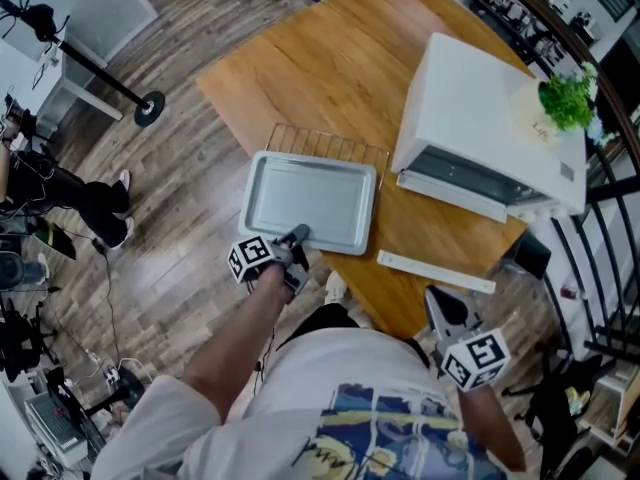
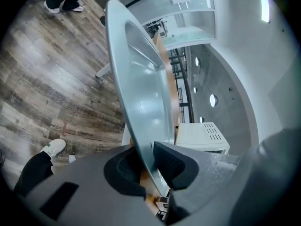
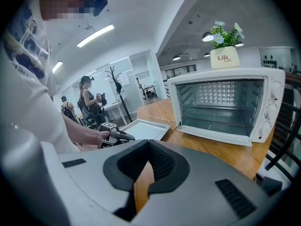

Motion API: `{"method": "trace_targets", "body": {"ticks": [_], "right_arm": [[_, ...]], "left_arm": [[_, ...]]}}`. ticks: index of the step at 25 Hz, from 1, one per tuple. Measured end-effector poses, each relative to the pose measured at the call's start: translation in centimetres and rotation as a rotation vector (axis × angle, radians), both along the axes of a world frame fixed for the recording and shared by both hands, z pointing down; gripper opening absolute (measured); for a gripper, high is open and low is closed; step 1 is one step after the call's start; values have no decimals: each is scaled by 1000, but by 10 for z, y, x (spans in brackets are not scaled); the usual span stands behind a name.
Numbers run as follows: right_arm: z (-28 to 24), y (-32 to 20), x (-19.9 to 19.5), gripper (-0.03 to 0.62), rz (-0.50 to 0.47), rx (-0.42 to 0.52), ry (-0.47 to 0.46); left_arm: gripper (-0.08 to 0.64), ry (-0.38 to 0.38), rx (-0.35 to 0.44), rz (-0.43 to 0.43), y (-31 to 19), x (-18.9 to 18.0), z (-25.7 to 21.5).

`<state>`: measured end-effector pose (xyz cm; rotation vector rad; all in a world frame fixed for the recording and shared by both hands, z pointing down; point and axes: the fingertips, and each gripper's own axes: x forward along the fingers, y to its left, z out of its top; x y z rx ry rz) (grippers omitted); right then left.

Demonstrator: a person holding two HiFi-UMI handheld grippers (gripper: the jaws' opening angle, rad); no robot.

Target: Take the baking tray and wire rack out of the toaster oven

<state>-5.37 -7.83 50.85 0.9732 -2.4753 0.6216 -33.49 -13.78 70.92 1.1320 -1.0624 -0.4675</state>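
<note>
At lower centre left of the head view, the left gripper (image 1: 292, 240) is clamped on the near rim of the baking tray (image 1: 310, 200), one pad on each side of the rim. The tray lies on the wooden table (image 1: 330, 58), overlapping the wire rack (image 1: 335, 144), which shows past its far edge. To the right stands the toaster oven (image 1: 480, 108), door open. At lower right, the right gripper (image 1: 434, 298) has its jaws together, gripping nothing.

Tray (image 1: 310, 198) sits on the table (image 1: 330, 58), left of the oven (image 1: 480, 108); rack (image 1: 325, 143) under it, poking out behind; plant (image 1: 567, 98) on the oven's top; a strip (image 1: 435, 271) lies before the oven, by the table's near edge; left gripper (image 1: 297, 236) on the tray's near rim; right gripper (image 1: 440, 308) off the near corner, well apart.
</note>
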Motion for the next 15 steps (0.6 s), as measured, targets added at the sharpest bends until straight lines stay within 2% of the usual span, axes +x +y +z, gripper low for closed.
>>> {"method": "trace_targets", "body": {"ticks": [7, 12, 15], "right_arm": [[-2, 1, -15, 2, 13, 3, 6], [-2, 6, -23, 2, 28, -2, 8], [-3, 7, -26, 2, 38, 2, 7]], "left_arm": [[86, -51, -54, 66, -2, 3, -3], [184, -86, -90, 127, -8, 10, -12], [214, -109, -118, 158, -9, 14, -15]]}}
